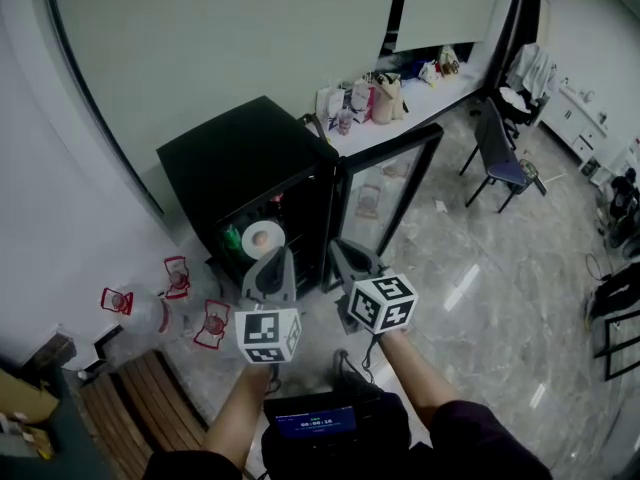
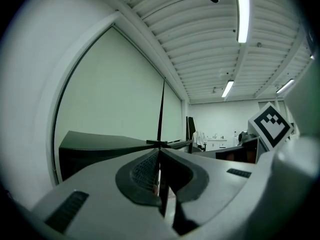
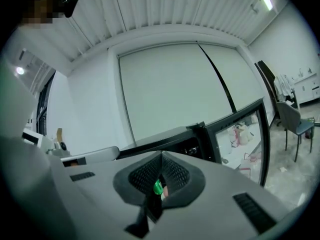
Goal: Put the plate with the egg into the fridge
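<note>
The black fridge (image 1: 245,163) stands with its glass door (image 1: 390,193) swung open to the right. A white plate with the egg (image 1: 264,238) rests on a shelf inside, beside a green item (image 1: 232,236). My left gripper (image 1: 277,258) hovers just in front of the plate, jaws shut and empty. My right gripper (image 1: 342,250) is held next to it, near the door's hinge side, shut with nothing held. In the left gripper view the fingertips (image 2: 159,146) meet over the fridge top (image 2: 105,141). The right gripper view shows closed pads (image 3: 161,159) and the open door (image 3: 240,134).
A white counter (image 1: 400,118) with bags runs behind the fridge. A dark chair (image 1: 500,158) stands on the marble floor at the right. Red-framed items (image 1: 180,278) lie on the floor at the left, near a wooden slatted bench (image 1: 150,398).
</note>
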The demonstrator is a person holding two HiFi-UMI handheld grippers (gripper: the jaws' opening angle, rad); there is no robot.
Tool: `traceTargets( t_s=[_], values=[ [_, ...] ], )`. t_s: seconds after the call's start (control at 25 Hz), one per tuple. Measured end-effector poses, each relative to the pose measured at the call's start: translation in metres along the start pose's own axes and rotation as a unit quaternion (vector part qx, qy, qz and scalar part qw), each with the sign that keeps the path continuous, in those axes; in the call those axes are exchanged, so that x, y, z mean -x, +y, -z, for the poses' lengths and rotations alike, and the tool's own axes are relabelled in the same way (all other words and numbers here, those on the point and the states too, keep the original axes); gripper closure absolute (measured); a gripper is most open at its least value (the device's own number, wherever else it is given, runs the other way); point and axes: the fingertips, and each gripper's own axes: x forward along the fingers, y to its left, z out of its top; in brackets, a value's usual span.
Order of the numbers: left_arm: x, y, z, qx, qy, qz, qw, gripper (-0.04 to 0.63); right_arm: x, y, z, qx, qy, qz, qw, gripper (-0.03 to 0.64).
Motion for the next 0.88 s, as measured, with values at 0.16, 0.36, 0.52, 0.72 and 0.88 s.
traceTargets(
  t_s=[0.16,0.36,0.52,0.72,0.88],
  values=[
    [-0.007,-0.002,0.007,0.003,0.009,-0.001,1.0000,0.586,0.002,-0.018,-0.001,-0.004,-0.001,0.003,1.000,0.607],
    [-0.033,-0.017,0.015,0.005,0.017,-0.001,0.9999,0.586,0.007,-0.064,-0.008,0.033,-0.002,0.007,0.999,0.609],
    [-0.067,-0.042,0.013,0.000,0.016,0.001,0.9999,0.585,0.017,-0.142,-0.026,0.075,-0.001,0.023,0.997,0.609],
    [-0.124,-0.085,0.009,-0.001,0.015,0.010,0.9998,0.585,0.029,-0.273,-0.068,0.120,0.002,0.048,0.992,0.608],
    [-0.175,-0.120,0.017,-0.007,0.019,0.019,0.9996,0.586,0.018,-0.364,-0.089,0.133,0.024,0.046,0.990,0.607]
  ],
)
